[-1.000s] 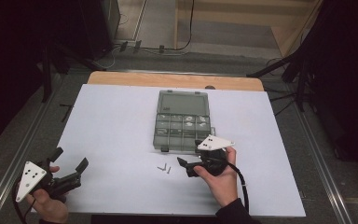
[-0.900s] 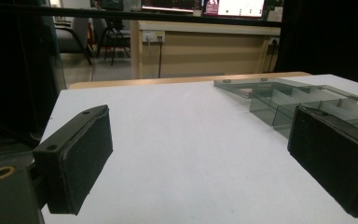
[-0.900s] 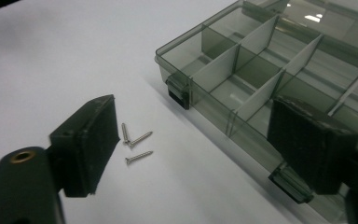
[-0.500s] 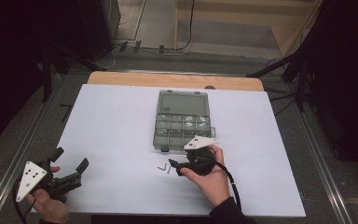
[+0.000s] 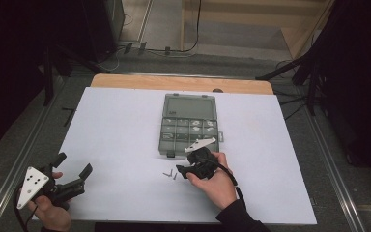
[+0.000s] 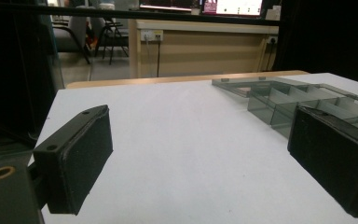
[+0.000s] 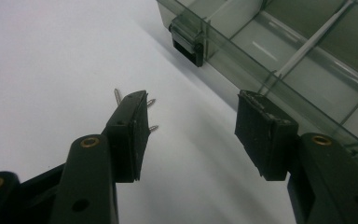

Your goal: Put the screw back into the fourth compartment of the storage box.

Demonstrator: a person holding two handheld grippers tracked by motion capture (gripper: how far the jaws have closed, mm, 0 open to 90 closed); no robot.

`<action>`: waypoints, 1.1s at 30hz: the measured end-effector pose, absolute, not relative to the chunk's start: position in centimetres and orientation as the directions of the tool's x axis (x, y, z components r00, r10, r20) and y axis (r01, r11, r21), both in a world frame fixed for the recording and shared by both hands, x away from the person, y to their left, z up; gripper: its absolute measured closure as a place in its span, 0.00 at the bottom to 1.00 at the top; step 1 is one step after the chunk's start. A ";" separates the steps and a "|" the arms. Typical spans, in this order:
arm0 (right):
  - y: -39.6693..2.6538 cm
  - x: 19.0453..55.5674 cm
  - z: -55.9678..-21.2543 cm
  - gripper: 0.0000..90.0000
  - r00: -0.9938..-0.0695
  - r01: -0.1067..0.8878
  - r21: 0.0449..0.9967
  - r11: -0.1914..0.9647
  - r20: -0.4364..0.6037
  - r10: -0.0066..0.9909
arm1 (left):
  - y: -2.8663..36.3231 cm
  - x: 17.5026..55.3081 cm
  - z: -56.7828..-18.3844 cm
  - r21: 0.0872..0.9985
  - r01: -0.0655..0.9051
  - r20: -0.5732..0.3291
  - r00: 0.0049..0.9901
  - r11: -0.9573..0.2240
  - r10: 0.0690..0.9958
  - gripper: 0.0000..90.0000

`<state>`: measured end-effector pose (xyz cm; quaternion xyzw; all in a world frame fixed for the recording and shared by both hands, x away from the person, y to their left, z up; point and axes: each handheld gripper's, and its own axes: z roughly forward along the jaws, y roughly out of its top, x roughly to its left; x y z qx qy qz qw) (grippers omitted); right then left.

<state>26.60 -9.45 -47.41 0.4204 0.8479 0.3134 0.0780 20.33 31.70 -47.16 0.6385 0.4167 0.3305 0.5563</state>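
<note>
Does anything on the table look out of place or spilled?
Yes. A few small metal screws lie loose on the white table, just outside the open, clear grey plastic compartment box, beside the right gripper.

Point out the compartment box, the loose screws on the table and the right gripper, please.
compartment box (image 5: 190,126), high view, on the divided tray section.
screws (image 5: 170,173), high view, on the small cluster lying on the white table, left of the gripper.
right gripper (image 7: 191,128), right gripper view, midway between its two open jaws.
</note>
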 end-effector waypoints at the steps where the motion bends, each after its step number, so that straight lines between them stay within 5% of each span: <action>1: -9.3 26.7 -47.4 0.52 -0.633 0.668 0.589 0.455 0.129 0.763 | 31.7 20.3 -47.2 0.986 0.165 -0.042 0.434 -0.034 0.900 0.07; 25: -6.3 28.0 -47.8 0.71 -0.545 0.819 0.358 0.449 0.240 0.803 | 31.9 20.5 -47.2 0.985 0.167 -0.041 0.436 -0.036 0.899 0.07; 33: -5.0 27.7 -47.9 0.78 -0.530 0.831 0.316 0.458 0.196 0.825 | 31.9 20.5 -47.2 0.985 0.169 -0.043 0.435 -0.034 0.899 0.07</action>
